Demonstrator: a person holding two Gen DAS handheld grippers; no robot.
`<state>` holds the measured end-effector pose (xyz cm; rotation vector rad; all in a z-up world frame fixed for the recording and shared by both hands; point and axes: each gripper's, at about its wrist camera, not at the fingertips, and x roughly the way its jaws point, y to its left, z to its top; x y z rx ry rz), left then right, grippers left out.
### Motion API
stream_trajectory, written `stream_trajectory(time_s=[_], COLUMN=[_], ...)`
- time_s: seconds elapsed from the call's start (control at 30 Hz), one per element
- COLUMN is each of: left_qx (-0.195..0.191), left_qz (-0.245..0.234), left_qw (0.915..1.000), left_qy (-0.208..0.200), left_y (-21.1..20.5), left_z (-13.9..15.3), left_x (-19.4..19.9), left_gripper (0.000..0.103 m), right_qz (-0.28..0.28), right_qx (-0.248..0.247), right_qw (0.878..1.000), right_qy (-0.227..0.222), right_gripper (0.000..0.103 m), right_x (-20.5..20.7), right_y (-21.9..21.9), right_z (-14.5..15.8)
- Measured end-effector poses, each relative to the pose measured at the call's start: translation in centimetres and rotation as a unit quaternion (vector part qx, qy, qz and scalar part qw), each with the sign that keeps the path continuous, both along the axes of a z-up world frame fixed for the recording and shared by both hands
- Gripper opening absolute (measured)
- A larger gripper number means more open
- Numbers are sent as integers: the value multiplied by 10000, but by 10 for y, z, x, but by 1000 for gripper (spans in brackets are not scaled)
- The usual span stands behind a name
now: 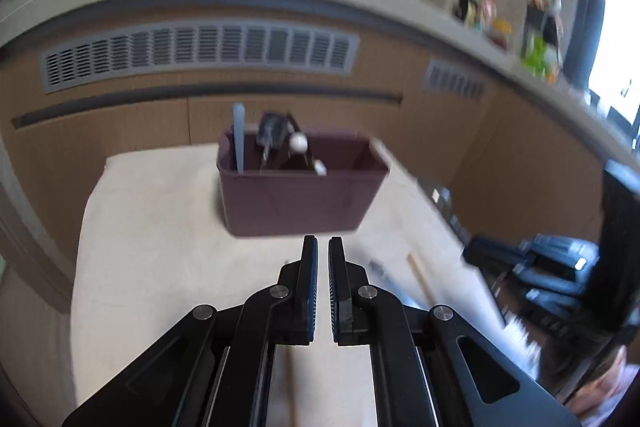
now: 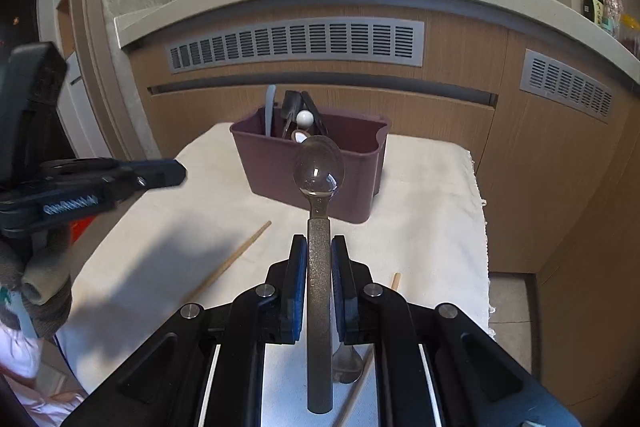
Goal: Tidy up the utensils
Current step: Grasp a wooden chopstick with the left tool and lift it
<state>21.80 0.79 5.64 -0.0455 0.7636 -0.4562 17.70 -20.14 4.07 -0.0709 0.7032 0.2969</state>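
Observation:
A maroon utensil caddy [image 2: 320, 167] stands at the far side of a white cloth; it also shows in the left wrist view [image 1: 296, 195]. Its left compartment holds a light blue handle [image 2: 270, 109], dark utensils and a white ball-ended piece [image 2: 304, 117]. My right gripper [image 2: 319, 247] is shut on a metal spoon [image 2: 319, 167], bowl forward, held above the cloth in front of the caddy. My left gripper [image 1: 323, 251] is nearly closed and empty, above the cloth short of the caddy; it also appears at the left of the right wrist view [image 2: 160, 175].
Wooden chopsticks lie on the cloth [image 2: 432, 195]: one at left [image 2: 236, 255], one at right [image 2: 395, 281]. Another spoon [image 2: 347, 363] lies under my right gripper. A wooden cabinet with grey vents [image 2: 296, 43] rises behind the table. The cloth's right edge drops to the floor.

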Motion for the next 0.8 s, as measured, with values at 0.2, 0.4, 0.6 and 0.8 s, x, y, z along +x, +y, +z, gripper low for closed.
stream_trajectory(time_s=[0.2, 0.4, 0.6, 0.8], left_qx=[1096, 1650, 1989, 981], left_qz=[-478, -747, -828, -292], left_qw=[9783, 9586, 9572, 9878], left_qy=[1693, 2196, 1932, 1173], left_y=[-27, -45, -60, -37], left_z=[-70, -101, -97, -82], left_x=[30, 44, 42, 12], left_gripper=[9, 11, 10, 6], right_qz=[17, 2, -23, -67], right_qx=[53, 53, 110, 276], right_qw=[9988, 9979, 9977, 9982], right_qy=[485, 653, 674, 535], right_gripper=[11, 11, 11, 11], right_x=[4, 7, 10, 5], right_y=[-5, -12, -11, -14], right_z=[-33, -46, -49, -44])
